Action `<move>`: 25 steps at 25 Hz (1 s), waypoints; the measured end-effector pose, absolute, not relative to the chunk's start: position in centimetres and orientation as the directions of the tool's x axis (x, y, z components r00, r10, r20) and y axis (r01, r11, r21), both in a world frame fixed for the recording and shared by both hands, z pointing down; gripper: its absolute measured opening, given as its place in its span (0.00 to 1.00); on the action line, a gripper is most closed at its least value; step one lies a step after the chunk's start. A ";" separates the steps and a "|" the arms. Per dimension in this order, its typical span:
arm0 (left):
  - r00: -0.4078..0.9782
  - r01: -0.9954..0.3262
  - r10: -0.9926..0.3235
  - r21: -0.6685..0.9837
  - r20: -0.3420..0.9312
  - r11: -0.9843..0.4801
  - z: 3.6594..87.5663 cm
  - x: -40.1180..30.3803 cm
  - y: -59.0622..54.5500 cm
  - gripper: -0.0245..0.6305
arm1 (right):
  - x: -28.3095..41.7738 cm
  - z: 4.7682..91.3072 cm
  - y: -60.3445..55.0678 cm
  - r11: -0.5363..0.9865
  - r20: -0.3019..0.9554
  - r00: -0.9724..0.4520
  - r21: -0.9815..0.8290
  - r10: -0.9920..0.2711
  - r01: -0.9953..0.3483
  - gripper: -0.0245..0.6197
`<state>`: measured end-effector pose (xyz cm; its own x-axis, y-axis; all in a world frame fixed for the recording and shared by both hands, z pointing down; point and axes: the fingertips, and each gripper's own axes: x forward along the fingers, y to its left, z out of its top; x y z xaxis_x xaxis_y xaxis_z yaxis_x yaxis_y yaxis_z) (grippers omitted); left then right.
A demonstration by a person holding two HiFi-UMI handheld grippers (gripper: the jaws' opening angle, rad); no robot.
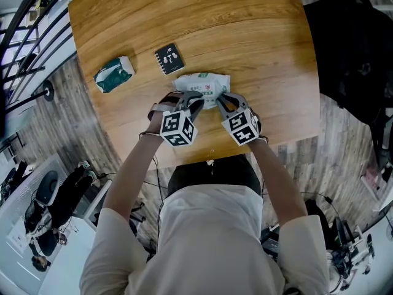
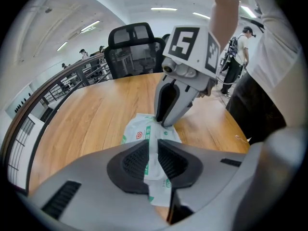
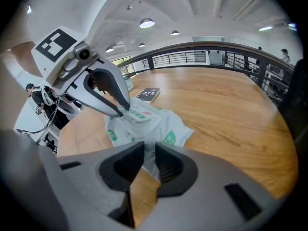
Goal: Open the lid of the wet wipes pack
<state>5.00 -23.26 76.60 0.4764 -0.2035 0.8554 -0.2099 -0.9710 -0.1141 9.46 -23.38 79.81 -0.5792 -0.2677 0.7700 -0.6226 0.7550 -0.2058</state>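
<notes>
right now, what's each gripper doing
left gripper: closed on the wet wipes pack
right gripper: closed on the same pack's edge

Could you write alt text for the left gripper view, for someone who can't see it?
The left gripper pinches a white wipes pack on a wooden table; the right gripper grips the pack's far end. An office chair stands behind.

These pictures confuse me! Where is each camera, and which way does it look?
Head view: on the person's head, looking down at table, wipes pack, arms, left gripper, right gripper.
Left gripper view: on the left gripper, looking along its fingers at the pack and right gripper.
Right gripper view: on the right gripper, facing back at the left gripper.
Gripper views share the pack.
</notes>
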 end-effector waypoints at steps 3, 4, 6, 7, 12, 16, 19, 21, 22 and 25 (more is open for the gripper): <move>0.486 -0.223 -0.231 -0.136 0.843 -0.965 75.3 5.0 -24.2 0.09 | 9.5 79.8 -23.4 0.754 0.771 -0.578 -0.207 -0.266 -0.623 0.14; 0.488 -0.233 -0.245 -0.146 0.838 -0.962 74.8 4.9 -24.7 0.08 | 9.5 79.8 -23.4 0.754 0.772 -0.577 -0.207 -0.265 -0.623 0.14; 0.482 -0.258 -0.284 -0.176 0.828 -0.950 74.1 4.6 -26.1 0.07 | 9.5 79.8 -23.4 0.755 0.775 -0.576 -0.207 -0.262 -0.622 0.14; 0.476 -0.270 -0.306 -0.194 0.825 -0.943 73.8 4.4 -26.9 0.06 | 9.5 79.8 -23.4 0.756 0.775 -0.575 -0.206 -0.261 -0.621 0.14; 0.451 -0.308 -0.351 -0.226 0.821 -0.924 73.5 3.8 -29.4 0.06 | 9.5 79.8 -23.3 0.761 0.778 -0.574 -0.203 -0.256 -0.616 0.14; 0.445 -0.331 -0.364 -0.227 0.819 -0.916 73.8 3.6 -30.2 0.07 | 9.5 79.7 -23.3 0.764 0.777 -0.577 -0.208 -0.250 -0.611 0.14; 0.439 -0.351 -0.376 -0.230 0.816 -0.908 74.1 3.5 -30.8 0.07 | 9.4 79.7 -23.3 0.768 0.777 -0.580 -0.210 -0.244 -0.605 0.14; 0.434 -0.365 -0.382 -0.228 0.816 -0.902 74.4 3.4 -31.2 0.07 | 9.4 79.7 -23.3 0.770 0.777 -0.582 -0.212 -0.240 -0.601 0.14; 0.431 -0.371 -0.384 -0.228 0.816 -0.900 74.5 3.4 -31.4 0.08 | 9.5 79.7 -23.3 0.772 0.777 -0.583 -0.213 -0.237 -0.599 0.14; 0.420 -0.380 -0.394 -0.236 0.818 -0.895 74.8 3.4 -31.8 0.08 | 9.5 79.7 -23.3 0.774 0.774 -0.587 -0.216 -0.235 -0.595 0.14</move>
